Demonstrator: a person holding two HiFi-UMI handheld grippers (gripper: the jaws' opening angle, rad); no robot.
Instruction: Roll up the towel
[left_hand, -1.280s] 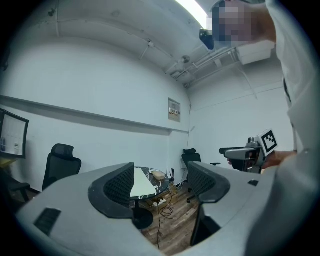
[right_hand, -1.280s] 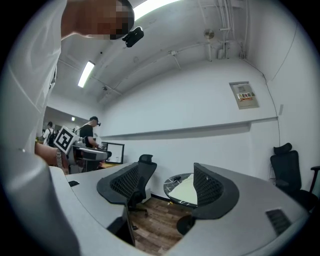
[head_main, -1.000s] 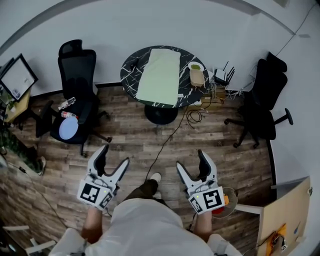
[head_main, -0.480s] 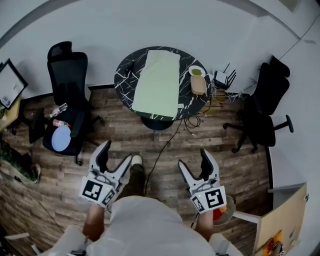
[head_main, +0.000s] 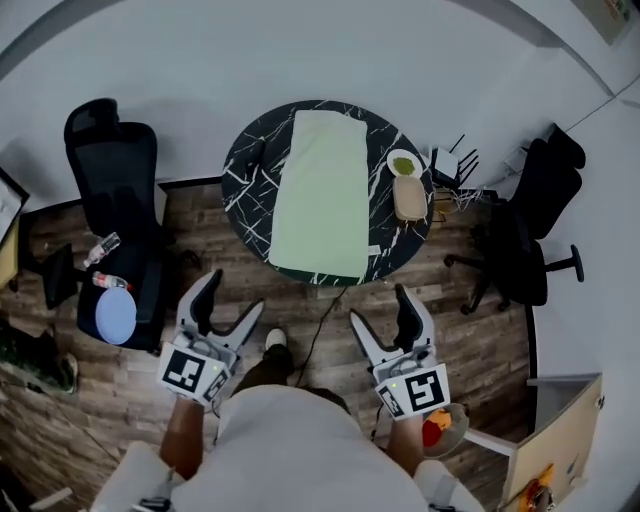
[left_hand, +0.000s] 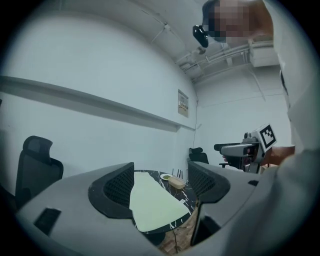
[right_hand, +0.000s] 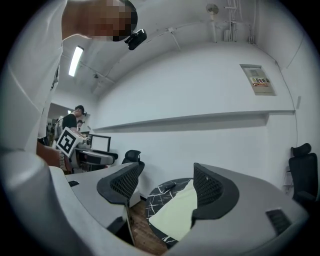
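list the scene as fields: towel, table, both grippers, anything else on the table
towel: pale green, spread flat on the table, not yet rolled
table: round, black with white veining
left gripper: open, empty, short of the table
right gripper: open, empty, short of the table
also on table: small dish and tan container, right of the towel

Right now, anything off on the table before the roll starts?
Nothing spilled or damaged. The towel lies flat and unrolled on the table, its near end close to the rim. Bowl and box sit clear of it. The left gripper and right gripper are open and empty. Only a cable trails on the floor.
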